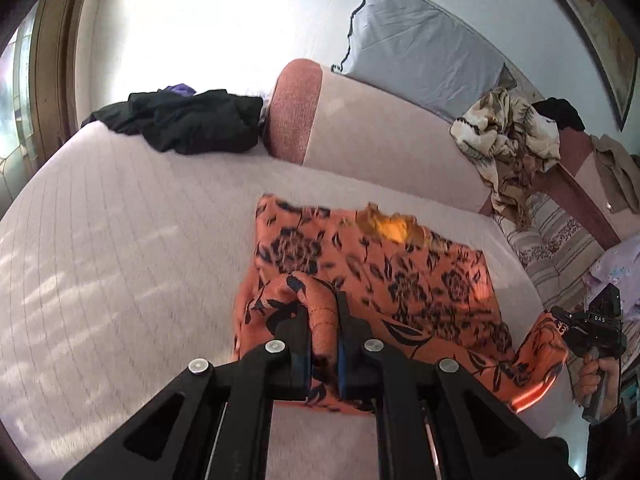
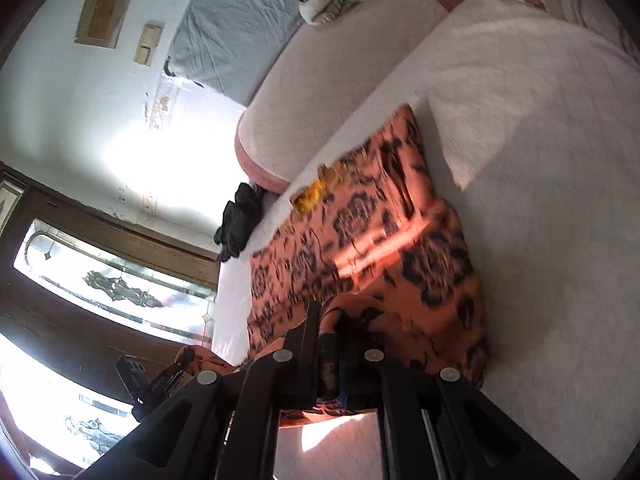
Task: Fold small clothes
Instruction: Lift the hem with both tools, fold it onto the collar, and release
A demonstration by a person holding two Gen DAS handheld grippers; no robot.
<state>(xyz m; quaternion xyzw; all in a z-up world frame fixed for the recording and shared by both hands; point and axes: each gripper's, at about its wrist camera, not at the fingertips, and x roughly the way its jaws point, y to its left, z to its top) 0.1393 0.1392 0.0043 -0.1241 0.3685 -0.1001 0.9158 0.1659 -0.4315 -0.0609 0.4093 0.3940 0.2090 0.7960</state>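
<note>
An orange garment with a dark flower print lies spread on the pale quilted sofa seat, its yellow-lined neck opening toward the backrest. The left gripper has its jaws pinching a raised fold of the near edge of the cloth. The right gripper likewise has its jaws closed on a bunched fold of the same garment, at the other near corner; in the left wrist view that gripper shows at the far right, held in a hand. A heap of black clothes sits on the far end of the seat, well apart. A patterned blanket hangs over the backrest, beside a grey pillow.
</note>
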